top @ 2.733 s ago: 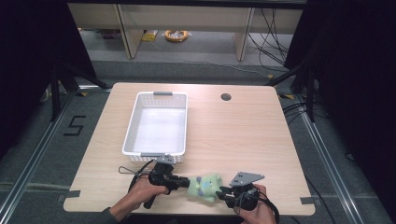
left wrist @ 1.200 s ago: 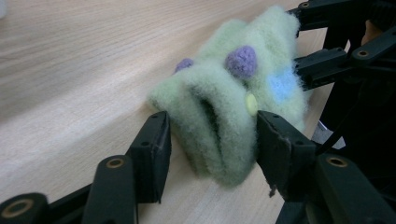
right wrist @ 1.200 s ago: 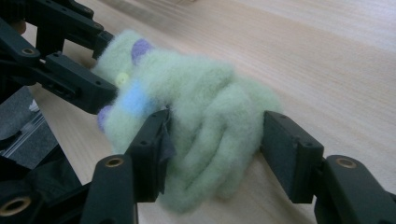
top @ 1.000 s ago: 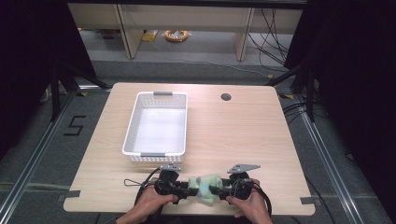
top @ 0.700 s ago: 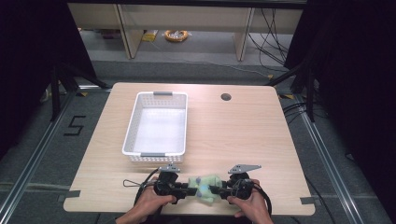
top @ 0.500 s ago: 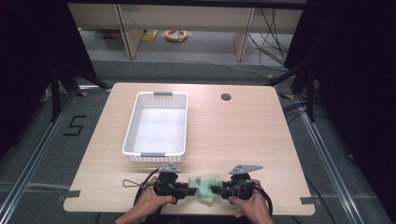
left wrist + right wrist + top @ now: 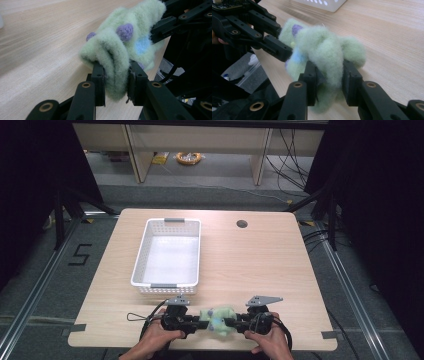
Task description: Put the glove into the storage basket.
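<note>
The desk [image 7: 260, 265] is wide and bare in front of me, with the white basket [image 7: 169, 251] standing on its left half, well beyond my hands. Near the front edge, between the two tools, is the fuzzy green sock [image 7: 218, 319] with its purple and blue dots, and I judge the step in hand to be gripping it at both ends so that I can fold it or carry it.

To do this well I should keep both grips even and lift both ends together, so the soft knit neither stretches nor slides out of one side. If it goes to the basket, I would move both hands as one, forward and to the left, and clear the near rim before lowering.

My left hand-held gripper [image 7: 116, 80] has just been closing, and its black pads now pinch a thick fold of the sock from both sides; the cloth bulges above and below the pads. My right hand-held gripper [image 7: 329, 80] has also just been closing and clamps the other end the same way, with fleece squeezed between its pads.

So the sock spans the short gap between the two tools, bunched in the middle. Whether its belly rests on the wood or hangs just above it, I cannot tell.
</note>
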Tool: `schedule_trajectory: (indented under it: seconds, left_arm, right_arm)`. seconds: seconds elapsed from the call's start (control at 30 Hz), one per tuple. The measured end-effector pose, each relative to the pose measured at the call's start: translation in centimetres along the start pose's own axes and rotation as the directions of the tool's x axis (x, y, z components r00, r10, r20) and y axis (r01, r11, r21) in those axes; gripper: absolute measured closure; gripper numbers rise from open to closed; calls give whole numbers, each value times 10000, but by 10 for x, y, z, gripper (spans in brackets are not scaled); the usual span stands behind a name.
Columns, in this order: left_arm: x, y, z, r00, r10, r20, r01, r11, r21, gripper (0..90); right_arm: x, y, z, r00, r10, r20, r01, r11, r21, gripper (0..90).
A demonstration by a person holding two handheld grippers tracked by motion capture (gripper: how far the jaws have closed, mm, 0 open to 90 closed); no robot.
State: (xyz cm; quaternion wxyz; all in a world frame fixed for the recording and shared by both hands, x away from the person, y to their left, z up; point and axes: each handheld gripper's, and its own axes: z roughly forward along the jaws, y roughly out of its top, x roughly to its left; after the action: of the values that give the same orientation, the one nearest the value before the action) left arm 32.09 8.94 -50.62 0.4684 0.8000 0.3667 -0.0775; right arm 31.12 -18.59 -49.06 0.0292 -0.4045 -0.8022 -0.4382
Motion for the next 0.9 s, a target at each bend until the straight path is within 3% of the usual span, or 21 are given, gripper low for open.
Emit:
schedule_trajectory:
  seconds: [0.13,0.2,0.27,0.33,0.47,0.5,0.53,0.67,0.73,0.8,0.9]
  left_arm:
    - [-2,1,-5,10000,-30,81,31,9999,-138,707]
    - [-3,3,-8,10000,32,-94,-33,9999,-114,707]
    - [-3,4,-11,9999,17,122,-14,9997,-247,708]
    - [-4,6,-13,9999,114,72,-112,9996,-278,708]
    - [-5,9,-19,9999,98,71,-95,9989,-462,709]
    - [-5,11,-21,9998,134,124,-127,9985,-535,709]
    - [-5,12,-22,9999,139,40,-136,9984,-548,709]
    - [-5,17,-29,9997,251,-6,-250,9971,-722,710]
    - [-4,19,-33,9995,317,-52,-320,9968,-730,710]
    - [-3,21,-36,9995,291,-140,-302,9958,-864,710]
    - [1,23,-42,9993,333,-150,-345,9957,-865,710]
  right_arm:
    - [1,2,-1,9999,82,-113,-83,9999,-120,696]
    - [2,3,-2,9998,87,-181,-91,9997,-209,697]
    - [3,5,-4,9998,90,-203,-96,9995,-293,697]
    - [7,6,-5,9990,386,-236,-393,9988,-309,697]
    - [7,12,-6,9997,73,-218,-83,9990,-432,699]
    - [11,14,-7,9988,416,-253,-425,9983,-396,699]
    - [11,17,-7,9996,153,-249,-164,9988,-460,699]
    - [14,24,-9,9998,-109,-187,98,9983,-566,699]
    - [19,29,-9,9993,242,-275,-255,9985,-489,699]
    - [18,33,-8,9995,-197,-233,182,9979,-616,699]
    - [24,39,-7,9996,-24,-293,7,9984,-571,699]
